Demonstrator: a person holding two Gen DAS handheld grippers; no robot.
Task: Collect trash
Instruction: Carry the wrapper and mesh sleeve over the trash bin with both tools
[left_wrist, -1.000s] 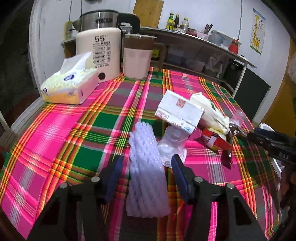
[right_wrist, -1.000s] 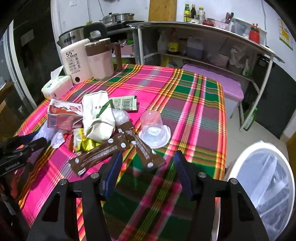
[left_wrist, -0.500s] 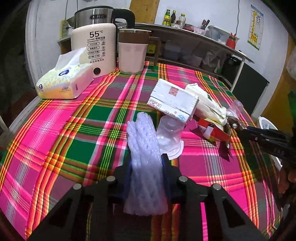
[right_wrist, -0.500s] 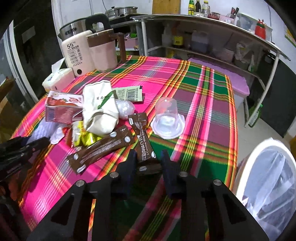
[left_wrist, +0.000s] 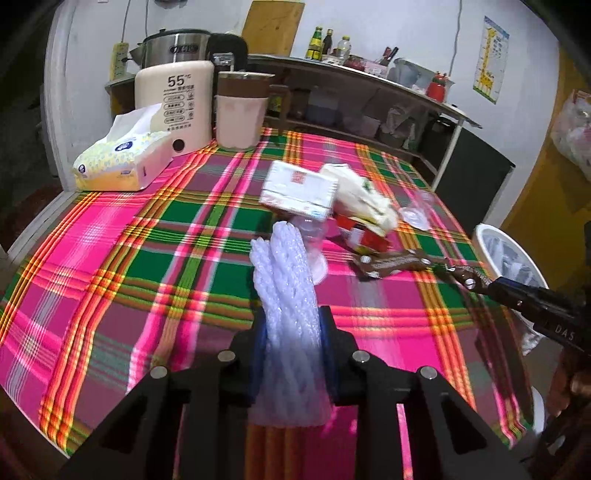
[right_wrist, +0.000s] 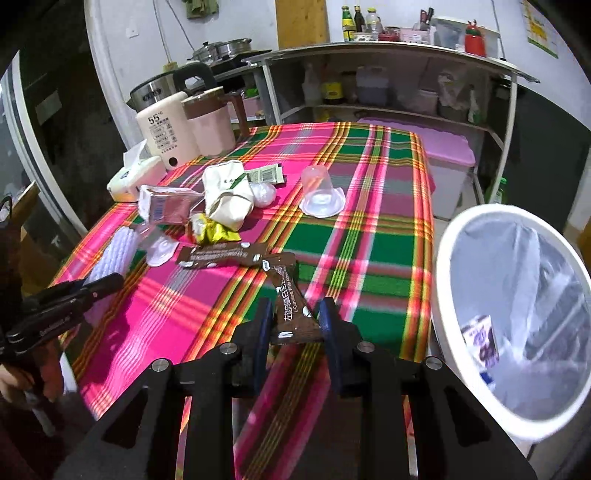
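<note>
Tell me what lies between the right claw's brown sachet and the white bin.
Only bare plaid tablecloth up to the table edge separates the brown sachet from the white bin, clearest in the right wrist view.

White walls (left_wrist: 406, 33); metal shelf counter (right_wrist: 388, 48); plaid-clothed table (left_wrist: 110, 258).

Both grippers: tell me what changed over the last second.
The left gripper closed on the white foam net that had lain between its open jaws. The right gripper closed on a brown sachet and drew it away from the second brown sachet. The trash pile, clear cup and bin stayed put.
</note>
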